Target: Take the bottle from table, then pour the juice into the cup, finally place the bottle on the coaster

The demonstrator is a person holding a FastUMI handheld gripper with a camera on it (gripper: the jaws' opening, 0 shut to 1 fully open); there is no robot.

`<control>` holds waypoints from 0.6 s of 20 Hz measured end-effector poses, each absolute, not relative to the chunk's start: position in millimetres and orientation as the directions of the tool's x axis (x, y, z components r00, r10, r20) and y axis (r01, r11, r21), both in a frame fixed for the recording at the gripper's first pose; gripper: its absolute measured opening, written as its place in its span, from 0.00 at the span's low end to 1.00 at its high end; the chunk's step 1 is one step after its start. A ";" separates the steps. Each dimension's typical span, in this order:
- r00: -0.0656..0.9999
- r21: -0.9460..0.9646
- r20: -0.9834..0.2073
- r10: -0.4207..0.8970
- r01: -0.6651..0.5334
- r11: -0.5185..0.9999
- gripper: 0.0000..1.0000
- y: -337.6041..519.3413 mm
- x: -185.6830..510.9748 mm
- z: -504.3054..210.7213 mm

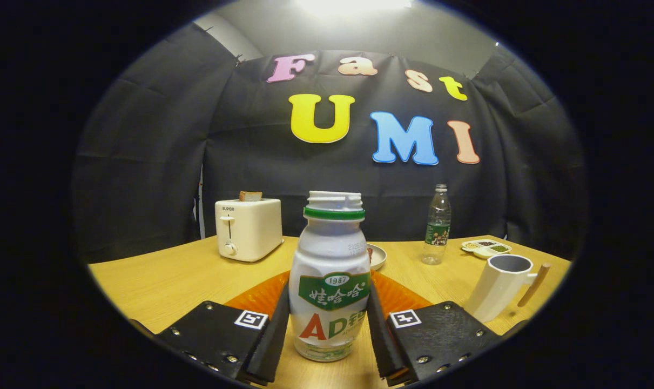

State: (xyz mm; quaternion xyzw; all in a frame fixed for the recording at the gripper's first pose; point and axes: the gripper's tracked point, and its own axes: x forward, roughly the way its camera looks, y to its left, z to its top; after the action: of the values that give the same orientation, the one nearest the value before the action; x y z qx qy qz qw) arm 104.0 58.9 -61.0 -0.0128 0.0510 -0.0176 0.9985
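Wooden table (159,281) with toaster (248,229), cup (502,286).

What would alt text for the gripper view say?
The tongs grip an uncapped white juice bottle upright over an orange coaster. Around it on the wooden table stand a cup, toaster and water bottle.

The claw (329,329) has two broad, flat plates, one on each side, each studded with small round metal screws along its edges. Each plate carries a square black-and-white marker near its inner corner, and a thick slab-like finger (270,335) runs along its inner side.
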 end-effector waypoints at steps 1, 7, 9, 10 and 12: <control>0.993 -0.028 -0.103 -0.048 0.046 0.999 0.67 56.6 102.5 -59.8; 0.992 0.123 -0.106 -0.071 0.084 0.989 0.67 34.5 95.1 -43.0; 0.993 0.211 -0.103 -0.063 0.083 0.974 0.67 26.1 92.0 -36.1; 0.993 0.255 -0.102 -0.057 0.081 0.964 0.67 21.5 90.1 -32.9; 0.993 0.331 -0.109 -0.053 0.087 0.940 0.67 11.1 87.9 -32.5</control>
State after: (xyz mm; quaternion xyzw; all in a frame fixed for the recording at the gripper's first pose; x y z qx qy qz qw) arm 87.9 11.1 -32.5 0.1699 0.0491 -0.0356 0.9836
